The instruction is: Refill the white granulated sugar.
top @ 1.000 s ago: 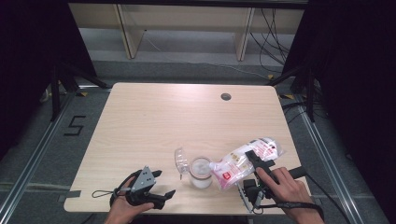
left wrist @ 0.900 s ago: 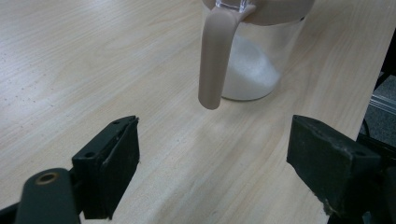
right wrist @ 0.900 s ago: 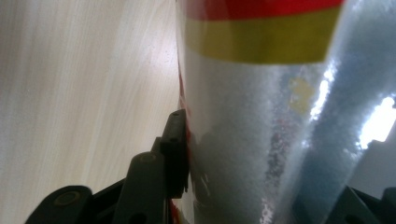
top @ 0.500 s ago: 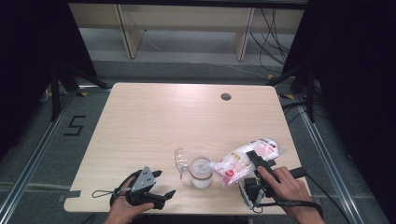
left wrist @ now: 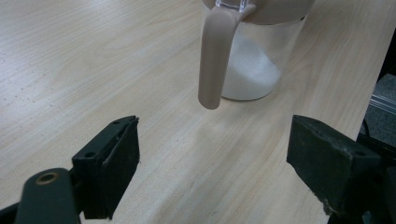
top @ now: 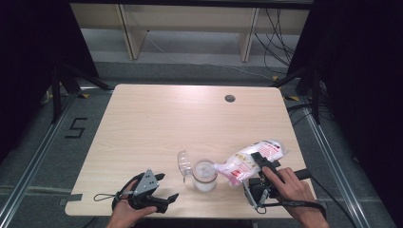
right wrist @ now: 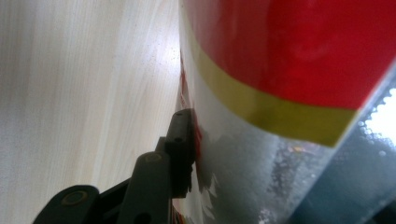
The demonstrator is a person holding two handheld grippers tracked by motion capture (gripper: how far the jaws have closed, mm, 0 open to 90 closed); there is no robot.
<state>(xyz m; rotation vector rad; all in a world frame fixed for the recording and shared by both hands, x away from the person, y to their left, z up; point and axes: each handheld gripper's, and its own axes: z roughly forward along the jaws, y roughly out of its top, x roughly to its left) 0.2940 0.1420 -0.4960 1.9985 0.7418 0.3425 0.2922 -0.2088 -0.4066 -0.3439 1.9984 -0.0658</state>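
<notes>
A clear jar (top: 204,176) holding white powder stands near the table's front edge, its hinged lid (top: 183,164) swung open to the left. A white and red bag (top: 247,159) lies tilted with its mouth at the jar's rim. My right gripper (top: 260,162) is shut on the bag; in the right gripper view one black finger (right wrist: 181,147) presses on the bag's red, yellow and clear film (right wrist: 289,70). My left gripper (top: 167,186) rests open left of the jar. In the left gripper view the jar (left wrist: 254,65) and its beige handle (left wrist: 214,56) stand ahead of the open gripper (left wrist: 219,163).
A small round cable hole (top: 230,99) sits at the back of the wooden table (top: 166,123). Black stands flank the table, and a shelf unit (top: 190,19) lies beyond it. A "5" marking (top: 76,127) is on the floor at the left.
</notes>
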